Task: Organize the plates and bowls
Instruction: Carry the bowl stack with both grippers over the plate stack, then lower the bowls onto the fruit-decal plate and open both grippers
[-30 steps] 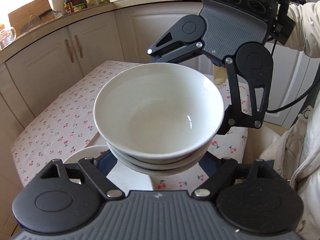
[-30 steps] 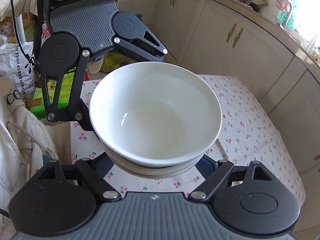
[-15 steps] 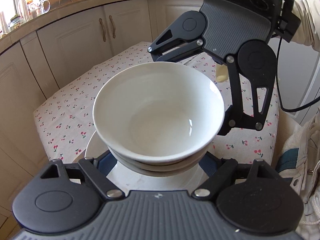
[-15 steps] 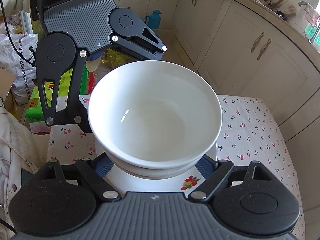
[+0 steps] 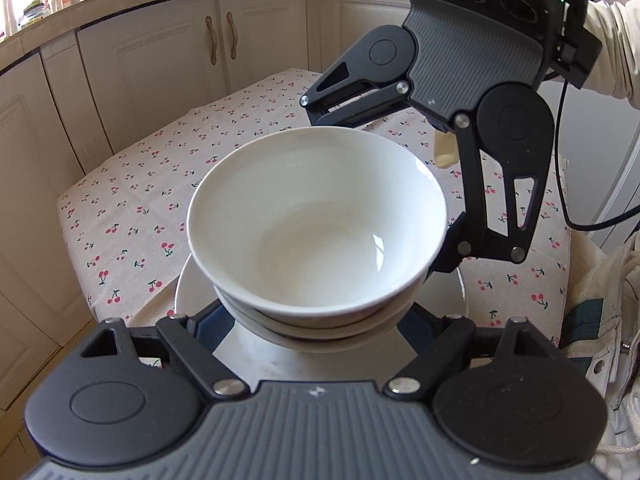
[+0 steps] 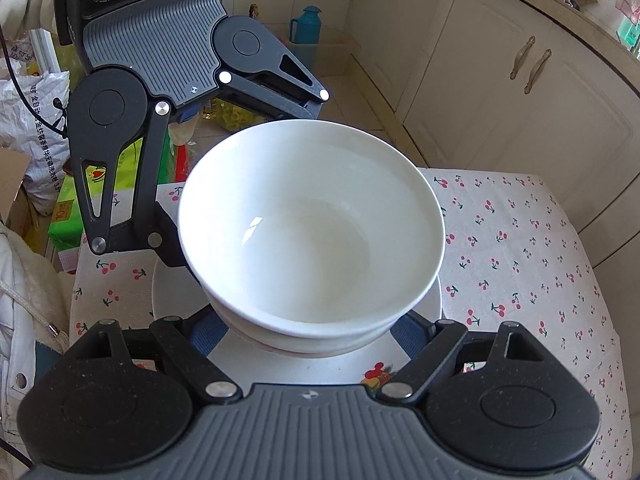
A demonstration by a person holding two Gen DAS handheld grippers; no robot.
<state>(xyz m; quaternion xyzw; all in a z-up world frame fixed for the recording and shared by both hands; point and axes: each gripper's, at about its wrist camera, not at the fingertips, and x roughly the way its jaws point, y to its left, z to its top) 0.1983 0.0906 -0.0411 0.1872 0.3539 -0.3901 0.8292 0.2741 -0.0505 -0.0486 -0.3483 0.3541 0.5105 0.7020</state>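
Two glossy white ceramic bowls (image 5: 316, 224), nested one inside the other, hang between both tools over the cherry-print tablecloth (image 5: 132, 216), and we've got them clamped from opposite sides: our left gripper (image 5: 316, 320) bites the stack at 6 o'clock in its own view, and the right gripper (image 5: 400, 184) bites it from 1 to 3 o'clock. Seen from the right wrist, the same stack (image 6: 312, 224) sits between the right gripper's blue pads (image 6: 208, 330), with the left tool coming in at 10 o'clock. Neither pair of jaws is fully together or wide apart, they're both pinched on the bowls' outer wall just under the rim

Right underneath is a flat white plate with a fruit picture on its rim (image 6: 376, 374), lying on the cloth. We reckon the step in hand is setting the stack down on that plate. To do it well we'd keep both hands level with each other so the top bowl doesn't rock in the lower one, centre the foot over the middle of the plate, lower slowly, and only let go once it's seated

Contents: the top bowl is empty and clean, the lower one holds only the top bowl, and the plate looks bare as far as we can see
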